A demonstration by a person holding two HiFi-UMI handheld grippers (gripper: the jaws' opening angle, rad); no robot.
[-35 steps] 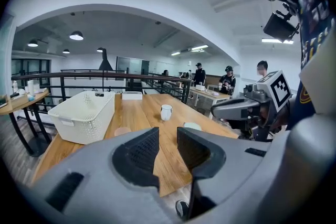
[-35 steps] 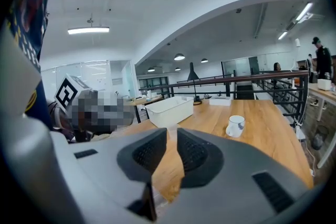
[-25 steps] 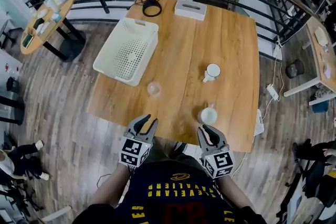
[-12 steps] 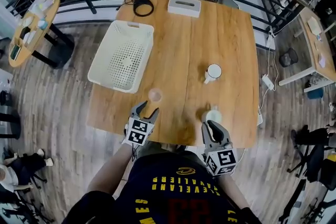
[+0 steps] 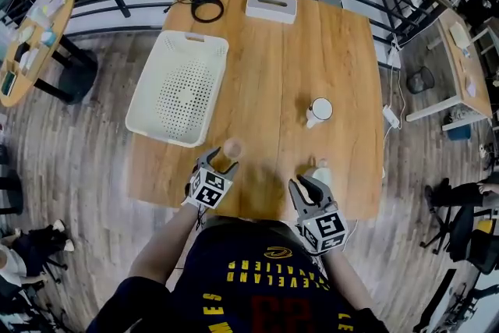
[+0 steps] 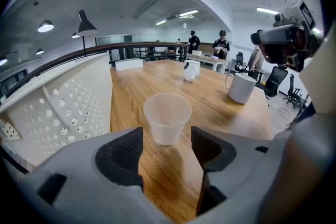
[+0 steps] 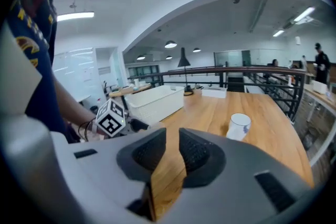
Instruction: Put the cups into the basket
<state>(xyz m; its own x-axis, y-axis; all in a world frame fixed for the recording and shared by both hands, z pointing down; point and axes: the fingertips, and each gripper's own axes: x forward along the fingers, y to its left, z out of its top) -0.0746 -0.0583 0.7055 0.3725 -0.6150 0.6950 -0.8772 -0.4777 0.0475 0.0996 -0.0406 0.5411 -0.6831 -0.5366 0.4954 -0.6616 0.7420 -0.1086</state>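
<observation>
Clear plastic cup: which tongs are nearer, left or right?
Left. The left tongs, whose jaws have just been opening, have the clear plastic cup between their tips, untouched. The right tongs are off to its right beside the white mug, jaws narrowly apart and empty.

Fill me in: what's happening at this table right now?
A person stands at the wooden table with a two-jaw gripper in each hand. The left gripper has just been opening its jaws; the translucent plastic cup stands upright at their mouth, pads not touching it. The right gripper is empty, jaws narrowly apart, beside a white ceramic mug. The white perforated plastic basket holds no cup yet.
</observation>
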